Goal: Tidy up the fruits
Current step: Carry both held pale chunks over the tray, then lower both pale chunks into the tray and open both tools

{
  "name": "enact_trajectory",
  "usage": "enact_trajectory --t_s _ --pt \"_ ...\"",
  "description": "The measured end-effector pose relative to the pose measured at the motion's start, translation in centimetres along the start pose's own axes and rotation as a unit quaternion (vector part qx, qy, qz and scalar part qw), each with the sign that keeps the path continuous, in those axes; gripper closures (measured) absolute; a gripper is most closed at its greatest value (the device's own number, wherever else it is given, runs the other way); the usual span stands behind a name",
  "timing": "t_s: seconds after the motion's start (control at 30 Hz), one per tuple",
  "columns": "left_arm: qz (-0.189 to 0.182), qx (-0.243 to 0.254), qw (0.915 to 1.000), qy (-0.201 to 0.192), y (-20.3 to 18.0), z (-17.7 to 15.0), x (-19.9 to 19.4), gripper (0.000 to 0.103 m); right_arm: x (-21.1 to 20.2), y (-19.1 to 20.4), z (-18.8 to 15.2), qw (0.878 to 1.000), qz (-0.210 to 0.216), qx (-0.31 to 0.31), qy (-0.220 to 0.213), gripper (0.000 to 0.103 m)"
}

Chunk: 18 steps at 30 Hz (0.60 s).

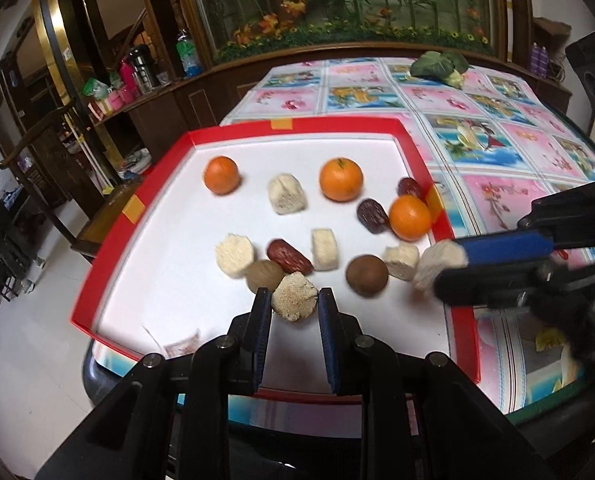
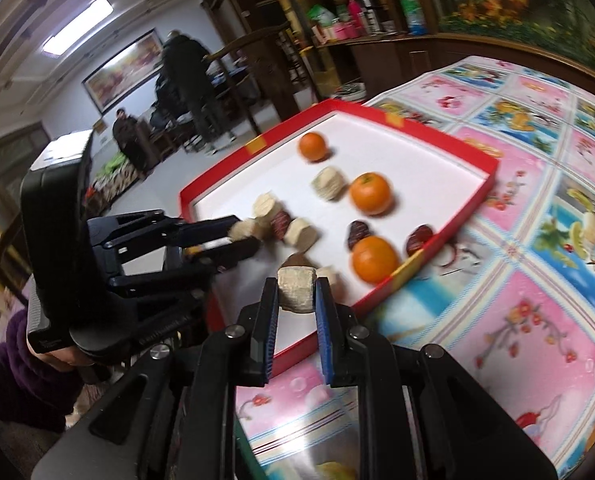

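Note:
A red-rimmed white tray (image 1: 297, 124) (image 2: 217, 172) holds three oranges (image 1: 341, 179) (image 2: 370, 193), dark red dates (image 1: 289, 256), two brown round nuts (image 1: 367, 275) and several beige crumbly cakes (image 1: 287, 194). My left gripper (image 1: 294, 296) (image 2: 244, 236) hangs over the tray's near edge, shut on a speckled beige cake (image 1: 294, 298). My right gripper (image 2: 296, 292) (image 1: 443, 266) comes in over the tray's right rim, shut on a pale beige cake (image 2: 297, 290) (image 1: 437, 264). Both cakes are lifted off the tray floor.
The tray lies on a pink and blue patterned tablecloth (image 1: 497, 152). A green leafy vegetable (image 1: 439, 65) sits at the table's far end. A hand in a purple sleeve (image 2: 17, 352) holds the left gripper. Wooden shelves, a chair and two people (image 2: 185, 80) stand beyond the table.

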State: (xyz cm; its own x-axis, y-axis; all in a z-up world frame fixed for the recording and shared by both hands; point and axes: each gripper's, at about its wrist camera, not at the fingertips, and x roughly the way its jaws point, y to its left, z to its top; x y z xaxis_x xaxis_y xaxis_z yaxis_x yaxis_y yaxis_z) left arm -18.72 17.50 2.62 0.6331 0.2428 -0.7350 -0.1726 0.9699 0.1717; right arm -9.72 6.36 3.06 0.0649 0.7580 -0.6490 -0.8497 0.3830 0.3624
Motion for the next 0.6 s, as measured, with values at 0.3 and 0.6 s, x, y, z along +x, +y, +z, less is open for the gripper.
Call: enact_trajectory --t_s 0.3,0.6 --pt "0.001 -0.02 0.9998 0.009 -0.2 -0.6 0.5 0.08 1.3 2.0 -1.2 0.998 -0.023 -0.05 0.018 0.083" --pt "0.021 -0.036 0.9991 -0.011 -0.2 -0.9 -0.5 0.057 1.4 2.0 -1.2 0.998 -0.024 -0.055 0.02 0.076"
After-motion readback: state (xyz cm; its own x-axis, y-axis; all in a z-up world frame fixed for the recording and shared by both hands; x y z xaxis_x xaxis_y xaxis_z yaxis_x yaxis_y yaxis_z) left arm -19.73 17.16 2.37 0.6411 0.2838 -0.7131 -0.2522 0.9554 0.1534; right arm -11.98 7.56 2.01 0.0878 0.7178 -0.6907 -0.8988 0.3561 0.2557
